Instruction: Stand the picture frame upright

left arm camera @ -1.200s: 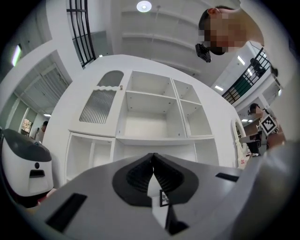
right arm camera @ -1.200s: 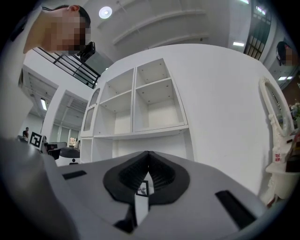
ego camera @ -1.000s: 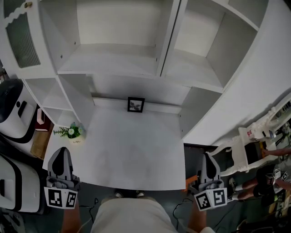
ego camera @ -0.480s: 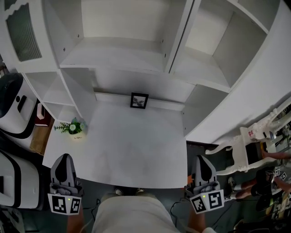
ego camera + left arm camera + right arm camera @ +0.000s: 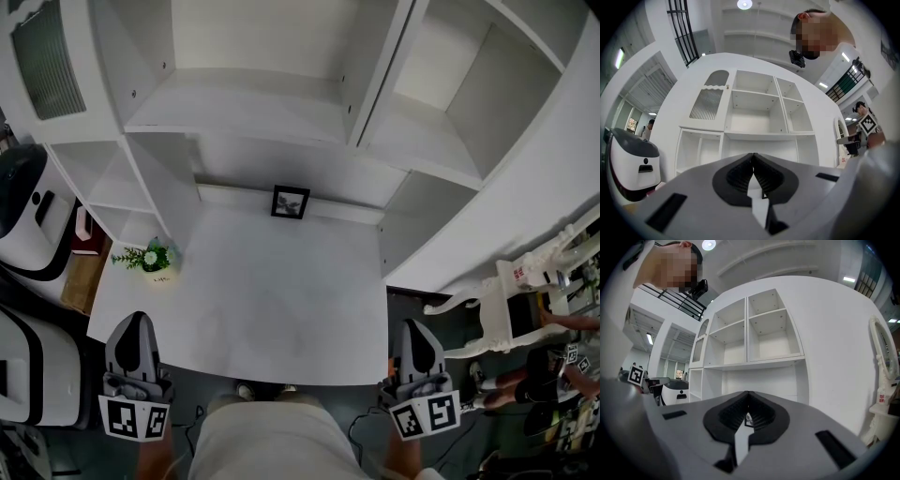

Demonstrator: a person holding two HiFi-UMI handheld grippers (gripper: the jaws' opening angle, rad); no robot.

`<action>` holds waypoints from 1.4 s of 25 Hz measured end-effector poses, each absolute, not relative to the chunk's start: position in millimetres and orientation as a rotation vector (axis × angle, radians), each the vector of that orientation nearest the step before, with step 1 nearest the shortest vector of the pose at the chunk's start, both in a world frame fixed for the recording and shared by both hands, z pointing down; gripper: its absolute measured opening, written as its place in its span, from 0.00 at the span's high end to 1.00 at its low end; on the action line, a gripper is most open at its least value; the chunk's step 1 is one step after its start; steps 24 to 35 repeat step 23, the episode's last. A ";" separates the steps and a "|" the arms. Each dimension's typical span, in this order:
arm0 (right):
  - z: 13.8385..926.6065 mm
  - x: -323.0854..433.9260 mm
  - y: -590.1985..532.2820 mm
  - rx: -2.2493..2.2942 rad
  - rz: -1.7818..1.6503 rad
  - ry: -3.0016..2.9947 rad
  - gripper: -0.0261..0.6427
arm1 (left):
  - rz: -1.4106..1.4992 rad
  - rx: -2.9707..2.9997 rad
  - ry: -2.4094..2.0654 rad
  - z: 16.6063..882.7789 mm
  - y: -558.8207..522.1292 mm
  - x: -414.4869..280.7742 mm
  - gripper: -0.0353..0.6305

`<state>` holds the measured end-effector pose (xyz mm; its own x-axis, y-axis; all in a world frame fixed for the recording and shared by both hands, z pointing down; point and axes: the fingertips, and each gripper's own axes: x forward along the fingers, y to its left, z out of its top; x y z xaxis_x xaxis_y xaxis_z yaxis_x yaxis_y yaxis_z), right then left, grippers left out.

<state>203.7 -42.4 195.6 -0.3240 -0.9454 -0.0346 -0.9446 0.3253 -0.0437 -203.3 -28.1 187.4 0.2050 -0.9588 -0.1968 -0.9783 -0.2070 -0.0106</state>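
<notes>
A small black picture frame [image 5: 290, 202] stands upright at the back of the white desk [image 5: 281, 300], against the rear panel under the shelves. My left gripper [image 5: 131, 321] hangs off the desk's front left corner, shut and empty. Off the front right corner my right gripper [image 5: 414, 326] is likewise shut, with nothing in it. Both are far from the frame. In the left gripper view the jaws [image 5: 753, 155] meet at the tip and point toward the shelf unit. The right gripper view shows its jaws [image 5: 748, 393] closed the same way.
A small potted plant [image 5: 153, 258] sits at the desk's left edge. White open shelves [image 5: 253, 122] rise behind and beside the desk. A white and black machine [image 5: 23, 220] stands at the left, a white ornate chair [image 5: 502, 305] at the right. A person's legs [image 5: 267, 441] are below the desk edge.
The head view has shifted a little, so the frame and the desk sit slightly higher and to the right. Both grippers stay shut near the desk's front edge; the right one drifted slightly left.
</notes>
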 end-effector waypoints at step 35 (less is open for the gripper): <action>195.8 203.8 -43.1 -1.801 0.001 2.528 0.95 | 0.252 -2.379 1.842 186.7 -41.7 -184.5 0.92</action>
